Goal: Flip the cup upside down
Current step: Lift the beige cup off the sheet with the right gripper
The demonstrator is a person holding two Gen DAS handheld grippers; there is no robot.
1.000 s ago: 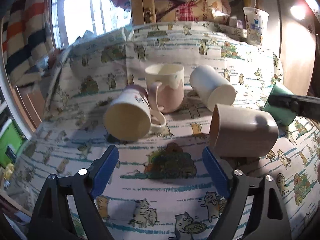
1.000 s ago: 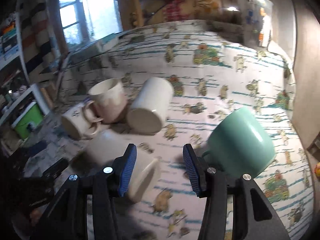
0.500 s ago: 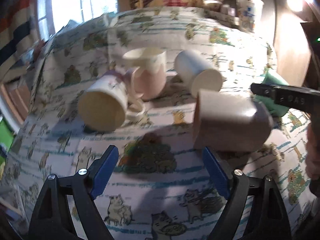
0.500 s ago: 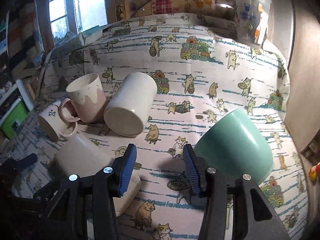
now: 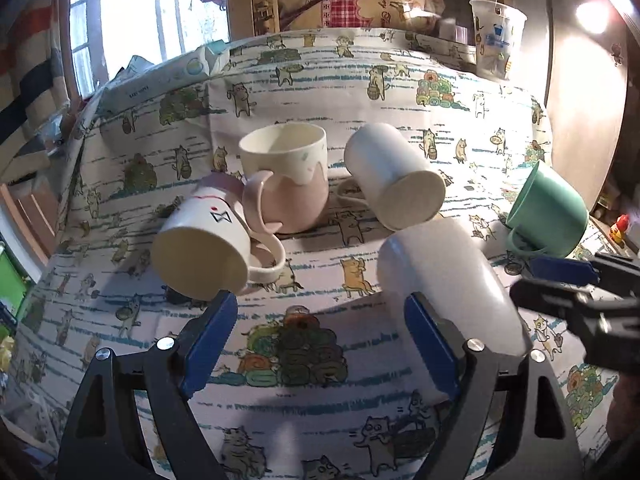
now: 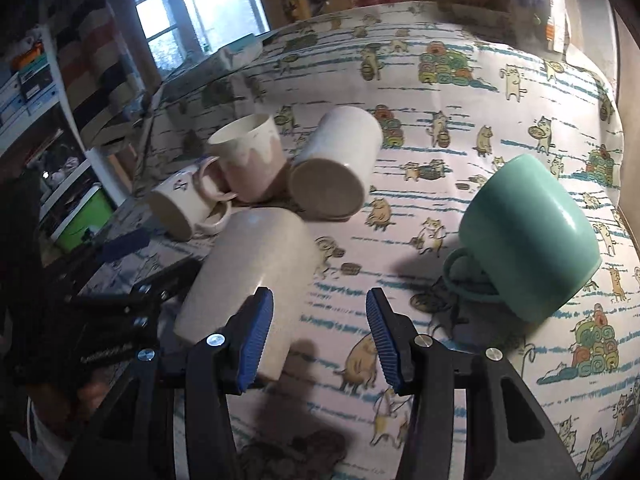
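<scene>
Left gripper (image 5: 318, 338) hovering low, pointing forward, jaws spread wide, blue-padded fingers (image 5: 210, 338) gripping nothing. Right gripper (image 6: 320, 336) likewise hanging with jaws parted, narrower gap than left, ribbed blue fingers (image 6: 382, 336) pinching nothing. Right gripper (image 5: 576, 292) showing in left wrist view at right edge, reaching in sideways. Left gripper (image 6: 120, 272) showing dark at left edge of right wrist view.

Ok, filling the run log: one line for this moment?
left gripper: open | right gripper: open | beige cup: on side | green cup: tilted
</scene>
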